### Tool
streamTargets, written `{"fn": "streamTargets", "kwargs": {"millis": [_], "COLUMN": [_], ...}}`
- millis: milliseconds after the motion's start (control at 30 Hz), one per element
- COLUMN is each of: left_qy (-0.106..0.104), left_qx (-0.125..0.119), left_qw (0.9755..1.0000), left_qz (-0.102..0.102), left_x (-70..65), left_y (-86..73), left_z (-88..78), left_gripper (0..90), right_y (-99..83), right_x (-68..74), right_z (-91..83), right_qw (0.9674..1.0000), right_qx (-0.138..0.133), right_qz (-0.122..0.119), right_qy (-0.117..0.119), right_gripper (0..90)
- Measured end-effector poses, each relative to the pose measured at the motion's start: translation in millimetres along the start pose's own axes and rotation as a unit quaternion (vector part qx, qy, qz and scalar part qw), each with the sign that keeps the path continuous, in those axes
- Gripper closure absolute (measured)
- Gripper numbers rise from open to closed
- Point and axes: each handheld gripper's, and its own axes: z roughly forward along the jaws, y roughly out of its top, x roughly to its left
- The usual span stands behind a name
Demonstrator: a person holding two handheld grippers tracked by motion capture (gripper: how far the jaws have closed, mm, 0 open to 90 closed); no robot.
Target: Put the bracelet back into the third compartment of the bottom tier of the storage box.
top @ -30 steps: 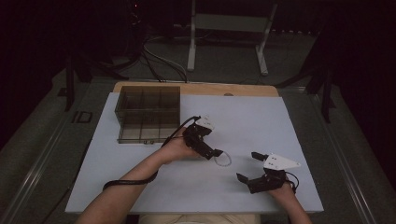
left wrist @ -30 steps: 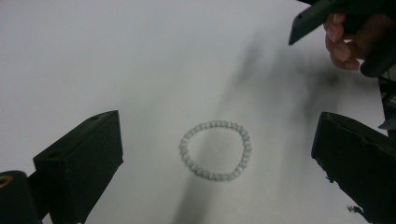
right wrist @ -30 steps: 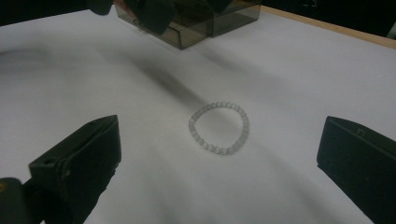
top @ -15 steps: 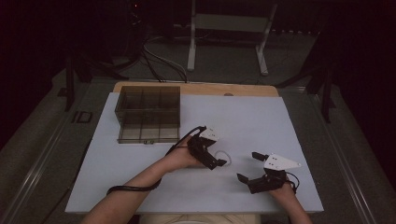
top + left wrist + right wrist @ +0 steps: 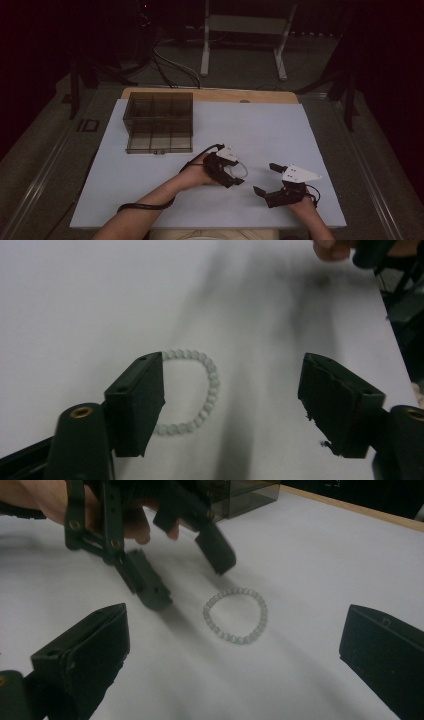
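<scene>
Bracelet: a closed ring of small, round, pale translucent beads (image 5: pixel 235 615), lying flat on the surface, roughly circular, with a faint milky sheen.
Bracelet's place: near the middle of the surface's near half, between the 2 tools; in the high view it shows as a thin pale loop (image 5: pixel 240 170) just at the left tool's tips.
Left tool: (image 5: pixel 231 176) a black 2-jaw clamp with a grey 3-cornered plate on top, held low over the bracelet and tilted down toward it.
Left tool's state: jaws have just been closing and stand partly apart; in the left gripper view the bracelet (image 5: pixel 202 390) lies between them, 1 side of the ring tucked behind the left jaw, the right jaw well clear of it. No bead is pinched.
Left tool's jaws: blocky, matt black pads with flat inner faces; the right pad's edge looks chipped and rough.
Right tool: (image 5: pixel 265 179) same black build with a grey plate, resting low on the surface to the right of the bracelet, jaws spread wide with nothing in them.
Surface: (image 5: pixel 280 130) a smooth, matt white sheet over a wooden board whose pale edge shows at the far side.
Box: (image 5: pixel 159 122) a smoky, see-through plastic organiser, rectangular, split into small square compartments, standing at the far left of the surface, well apart from the bracelet.
</scene>
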Motion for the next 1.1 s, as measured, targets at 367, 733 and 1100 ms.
{"fn": "streamTargets", "kwargs": {"millis": [367,733,1100], "left_qy": [-0.007,0.006,0.019], "left_qx": [0.020,0.035,0.041], "left_qw": [0.9994,0.9981,0.9965], "left_qz": [0.028,0.050,0.070], "left_x": [0.2,4.2,1.6], "left_y": [-3.7,-7.3,-6.6], "left_z": [16.4,29.7,30.5], "left_gripper": [58.5,74.1,86.9], "right_y": [0.1,0.2,0.3], "right_x": [-0.2,-0.4,-0.5], "right_z": [-0.8,-1.7,-2.0], "right_qw": [1.0000,1.0000,1.0000], "right_qx": [0.000,-0.002,-0.002], "right_qz": [0.001,0.000,0.001], "right_qy": [0.000,-0.001,-0.001], "right_gripper": [0.0,0.0,0.0]}}
